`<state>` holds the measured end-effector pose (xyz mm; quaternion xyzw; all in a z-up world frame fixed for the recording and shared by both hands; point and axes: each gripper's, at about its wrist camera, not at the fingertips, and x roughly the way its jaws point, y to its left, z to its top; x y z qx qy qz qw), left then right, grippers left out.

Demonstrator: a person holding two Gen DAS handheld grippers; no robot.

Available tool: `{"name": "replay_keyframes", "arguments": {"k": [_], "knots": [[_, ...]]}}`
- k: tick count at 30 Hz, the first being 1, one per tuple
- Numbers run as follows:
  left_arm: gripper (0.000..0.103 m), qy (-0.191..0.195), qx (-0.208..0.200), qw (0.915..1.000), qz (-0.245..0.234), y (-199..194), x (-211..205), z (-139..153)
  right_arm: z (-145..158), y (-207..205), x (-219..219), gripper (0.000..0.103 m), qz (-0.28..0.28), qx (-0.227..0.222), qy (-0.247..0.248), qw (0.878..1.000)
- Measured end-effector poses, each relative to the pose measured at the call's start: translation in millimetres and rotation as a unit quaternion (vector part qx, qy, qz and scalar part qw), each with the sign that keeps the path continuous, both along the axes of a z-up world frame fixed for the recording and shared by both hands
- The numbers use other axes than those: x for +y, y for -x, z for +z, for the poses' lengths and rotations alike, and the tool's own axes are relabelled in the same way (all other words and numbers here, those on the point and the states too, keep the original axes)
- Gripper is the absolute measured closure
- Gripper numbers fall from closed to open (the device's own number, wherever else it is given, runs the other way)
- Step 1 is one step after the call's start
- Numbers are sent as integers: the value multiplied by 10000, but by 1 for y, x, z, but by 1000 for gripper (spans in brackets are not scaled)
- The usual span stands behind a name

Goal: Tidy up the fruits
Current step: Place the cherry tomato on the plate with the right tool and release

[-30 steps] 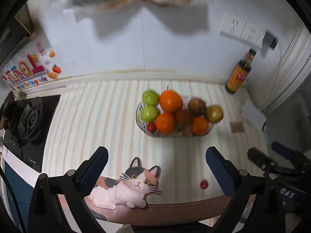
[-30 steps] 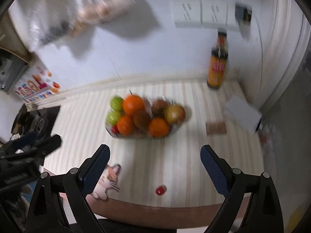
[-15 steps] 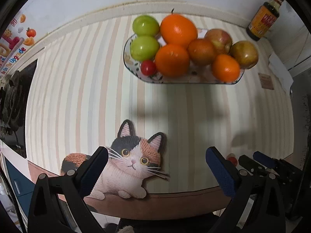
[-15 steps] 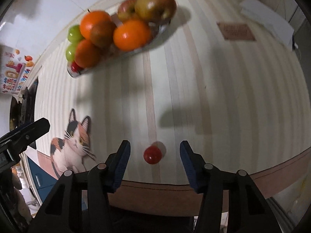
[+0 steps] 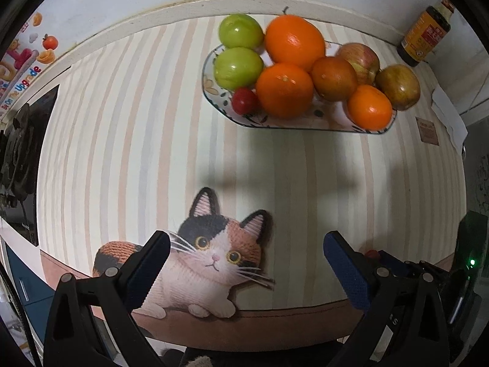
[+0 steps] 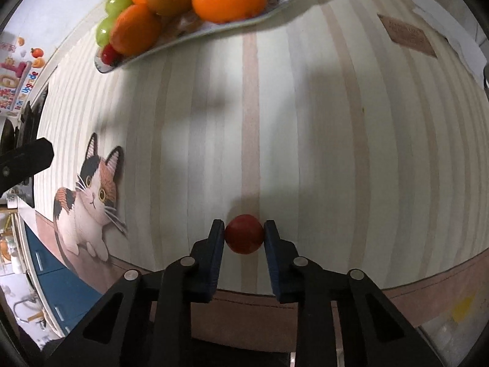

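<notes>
A small red cherry tomato (image 6: 244, 234) lies on the striped counter near its front edge. My right gripper (image 6: 244, 229) is shut on it, a blue pad touching each side. A patterned oval plate (image 5: 214, 91) at the back holds oranges (image 5: 284, 90), two green fruits (image 5: 238, 68), apples (image 5: 397, 86) and another cherry tomato (image 5: 244, 100); the plate also shows in the right wrist view (image 6: 137, 56). My left gripper (image 5: 246, 260) is open and empty above the cat mat (image 5: 207, 263). The held tomato peeks past its right finger (image 5: 371, 253).
A sauce bottle (image 5: 424, 36) stands at the back right by the wall. A small brown card (image 5: 428, 130) and white paper (image 5: 449, 116) lie at the right. A gas hob (image 5: 18, 153) is at the left. The counter's brown front edge (image 6: 428, 284) runs close below my grippers.
My right gripper has dropped to the counter and shut on the loose cherry tomato. My left gripper has moved closer over the cat mat and stays open.
</notes>
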<state>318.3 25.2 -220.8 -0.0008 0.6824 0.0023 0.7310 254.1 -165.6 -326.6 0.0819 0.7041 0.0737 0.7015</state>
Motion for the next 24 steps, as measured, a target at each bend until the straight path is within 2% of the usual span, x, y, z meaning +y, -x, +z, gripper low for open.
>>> {"name": "replay_keyframes", "arguments": {"k": [6,9,16,24], "knots": [[0,-48,-236,9993,301,-12,21,4,19,-17,10,75,-60,-369,-224,9990],[0,21,-311,9985,455,-21,31,4,34,-37,19,75,-86,-653,-350,9972],[0,-137,-509,9963,673,-48,44,4,59,-96,35,75,-162,-1197,-569,9910],[0,-223,-486,9958,745,-68,49,-9,45,-146,39,74,-226,-1208,-527,9910]]}}
